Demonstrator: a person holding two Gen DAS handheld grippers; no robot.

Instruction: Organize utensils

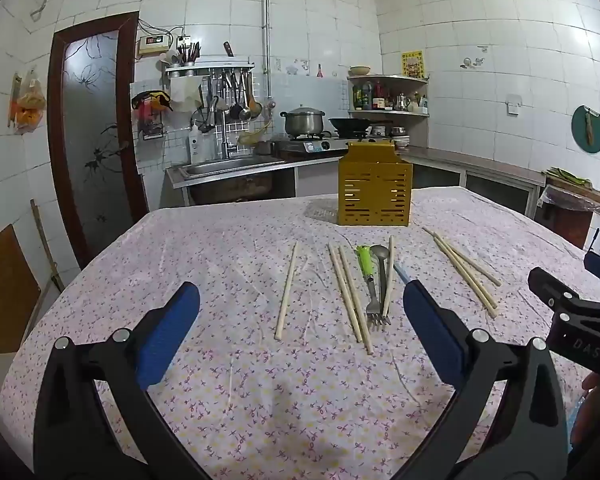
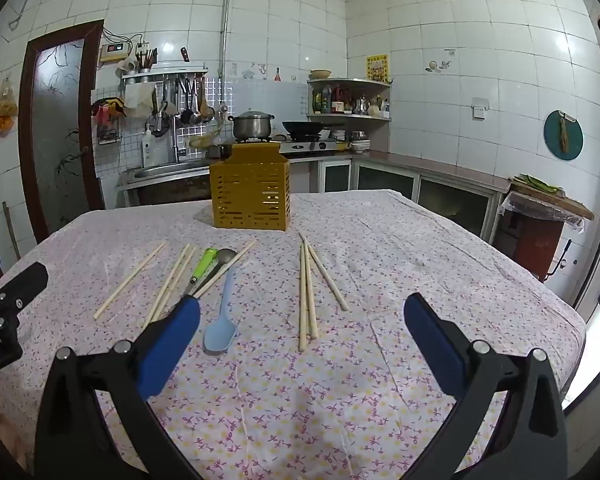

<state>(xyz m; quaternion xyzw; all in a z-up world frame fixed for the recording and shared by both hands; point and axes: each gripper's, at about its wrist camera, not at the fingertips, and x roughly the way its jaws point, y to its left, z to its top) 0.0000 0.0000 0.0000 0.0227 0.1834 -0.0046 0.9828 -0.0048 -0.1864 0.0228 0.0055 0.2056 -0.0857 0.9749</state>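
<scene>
A yellow slotted utensil holder (image 1: 375,188) (image 2: 251,195) stands at the far middle of the table. In front of it lie several wooden chopsticks (image 1: 286,292) (image 2: 307,294), a green-handled fork (image 1: 369,280) (image 2: 202,265), a metal spoon (image 1: 381,268) (image 2: 220,263) and a light blue plastic spoon (image 2: 221,324). My left gripper (image 1: 300,334) is open and empty above the near table, short of the chopsticks. My right gripper (image 2: 302,342) is open and empty, just short of a group of three chopsticks.
The table has a floral cloth (image 1: 240,380) (image 2: 420,248). Behind it are a sink (image 1: 224,168), a stove with a pot (image 1: 303,122) and wok, and counters along the right wall. The right gripper's body shows at the right edge of the left wrist view (image 1: 572,312).
</scene>
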